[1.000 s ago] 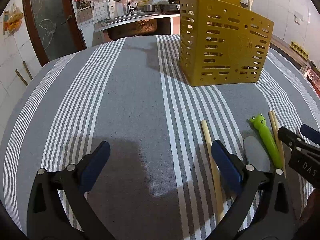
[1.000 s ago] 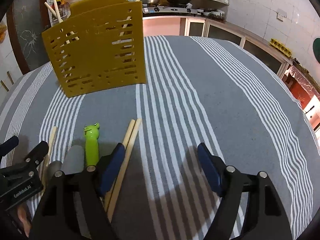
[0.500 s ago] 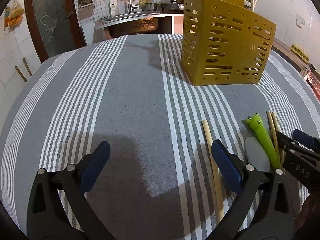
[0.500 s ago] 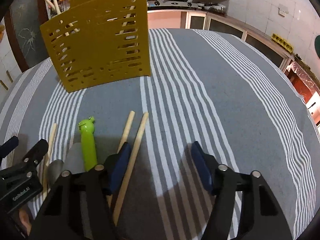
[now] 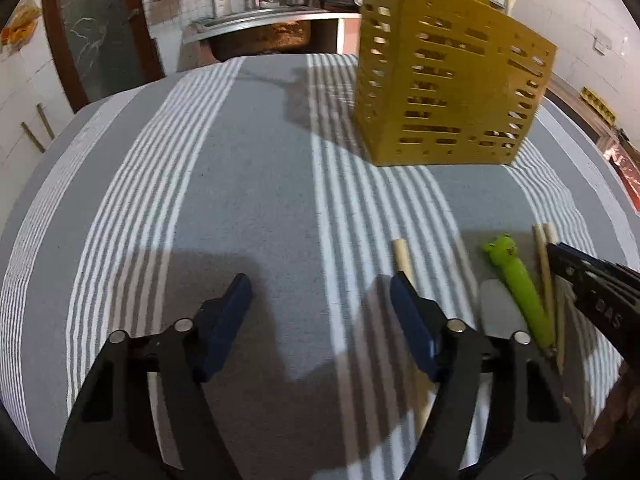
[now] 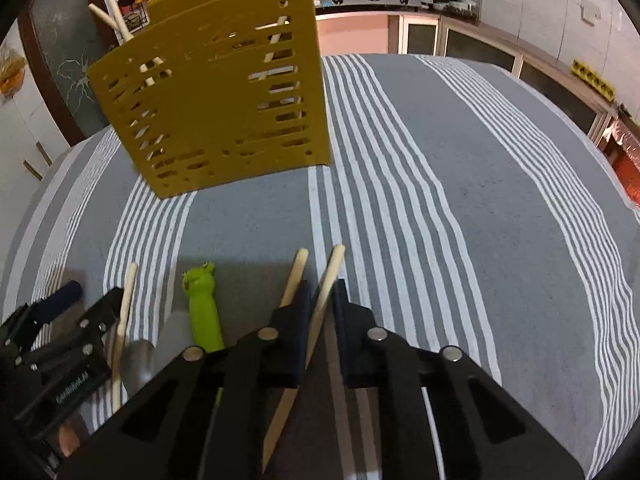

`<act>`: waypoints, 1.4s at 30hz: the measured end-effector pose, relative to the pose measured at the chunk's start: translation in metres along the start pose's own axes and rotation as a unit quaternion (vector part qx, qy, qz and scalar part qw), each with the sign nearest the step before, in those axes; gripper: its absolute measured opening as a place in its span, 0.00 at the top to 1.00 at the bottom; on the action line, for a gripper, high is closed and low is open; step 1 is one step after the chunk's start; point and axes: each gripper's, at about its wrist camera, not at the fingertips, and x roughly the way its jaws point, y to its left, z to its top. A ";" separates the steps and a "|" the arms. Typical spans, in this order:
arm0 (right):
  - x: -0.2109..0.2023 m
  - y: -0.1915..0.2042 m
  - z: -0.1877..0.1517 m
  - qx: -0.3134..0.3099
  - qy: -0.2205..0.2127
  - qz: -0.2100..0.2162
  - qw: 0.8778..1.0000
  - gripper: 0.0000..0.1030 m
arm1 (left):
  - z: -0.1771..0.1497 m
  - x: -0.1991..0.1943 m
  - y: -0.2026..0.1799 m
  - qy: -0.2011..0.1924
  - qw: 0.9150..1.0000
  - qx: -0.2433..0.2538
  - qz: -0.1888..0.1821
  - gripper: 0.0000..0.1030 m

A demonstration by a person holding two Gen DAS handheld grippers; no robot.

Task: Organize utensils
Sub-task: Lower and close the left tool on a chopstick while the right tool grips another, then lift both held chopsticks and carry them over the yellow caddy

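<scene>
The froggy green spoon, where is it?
The froggy green spoon lies on the striped cloth near the front edge, between a lone chopstick and the pair by the right gripper.

Right gripper (image 6: 322, 300) closing on one chopstick (image 6: 326, 284) (apparently gripped); left gripper (image 5: 320, 300) narrowing.

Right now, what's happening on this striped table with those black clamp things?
A person is tidying utensils with two hand-held grippers. The right gripper is closing on one pale wooden chopstick; its twin lies just outside the jaws. The left gripper is closing too, with nothing between its jaws, beside a third wooden chopstick. A green frog-handled spoon lies on the grey striped cloth. The yellow slotted plastic holder already has chopsticks.
</scene>
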 end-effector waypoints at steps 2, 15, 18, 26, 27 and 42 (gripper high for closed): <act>-0.001 -0.001 0.000 -0.001 0.003 0.004 1.000 0.88 | 0.000 -0.004 0.003 0.002 1.000 -0.007 -0.010 0.33; -0.007 -0.001 -0.012 -0.022 -0.009 0.008 1.000 0.88 | -0.006 -0.007 -0.015 0.000 1.000 0.025 0.005 0.33; -0.007 -0.004 -0.014 -0.022 -0.007 0.012 1.000 0.88 | -0.005 -0.004 -0.017 0.007 1.000 0.029 -0.001 0.42; -0.005 -0.005 -0.010 -0.009 -0.005 0.013 1.000 0.89 | -0.001 -0.003 -0.028 0.022 0.999 0.040 -0.025 0.80; -0.006 -0.005 -0.009 -0.006 -0.007 0.015 1.000 0.89 | -0.001 -0.003 -0.029 0.024 0.999 0.040 -0.026 0.85; -0.047 -0.023 0.001 0.015 -0.078 0.033 0.996 0.91 | 0.003 -0.038 -0.015 -0.035 0.998 0.000 -0.049 0.96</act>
